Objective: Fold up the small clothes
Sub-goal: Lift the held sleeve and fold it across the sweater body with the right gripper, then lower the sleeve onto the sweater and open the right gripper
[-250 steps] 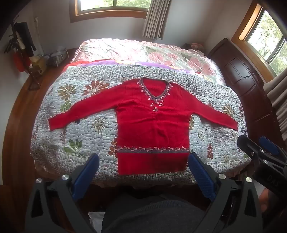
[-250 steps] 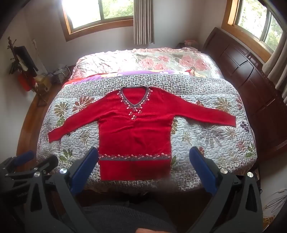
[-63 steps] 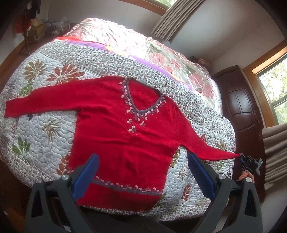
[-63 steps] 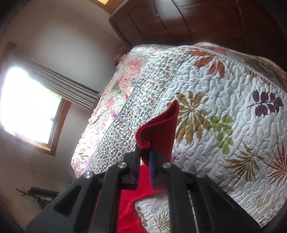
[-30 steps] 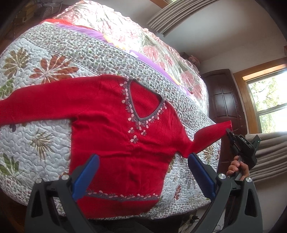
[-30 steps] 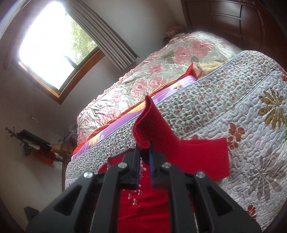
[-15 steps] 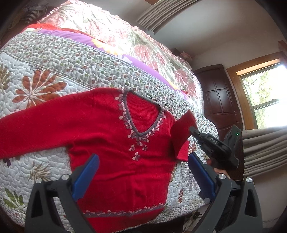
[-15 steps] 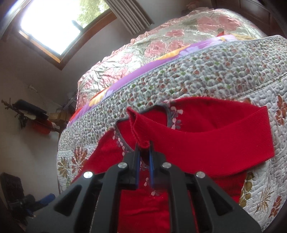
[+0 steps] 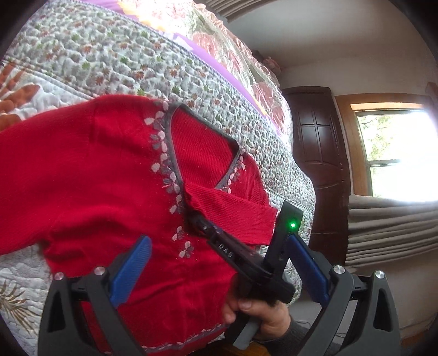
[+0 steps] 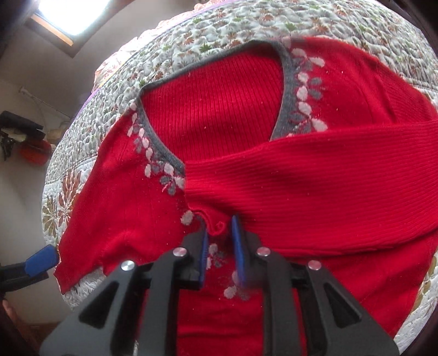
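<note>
A red sweater [image 9: 95, 178] with a grey V-neck and leaf trim lies flat on the quilted bed [image 9: 95, 54]. Its right sleeve [image 10: 314, 191] is folded across the chest, and the cuff [image 10: 216, 227] rests just below the neckline. My right gripper [image 10: 220, 227] stands slightly open over that cuff, whose curled edge lies loose between the blue pads. In the left wrist view the right gripper [image 9: 195, 216] touches down at the cuff, held by a hand [image 9: 257, 309]. My left gripper [image 9: 219, 260] hovers wide open above the sweater's lower half, holding nothing. The other sleeve [image 9: 16, 142] stretches out left.
The floral quilt [image 10: 219, 24] covers the bed under the sweater. A dark wooden cabinet [image 9: 317, 153], a bright window [image 9: 397, 153] and grey curtains [image 9: 388, 227] stand beyond the bed's right side. One blue tip of the left gripper [image 10: 41, 260] shows at the bed's left edge.
The right gripper carried the sleeve cuff across the chest, lowered it below the neckline and parted its jaws off it. The left gripper moved closer over the sweater.
</note>
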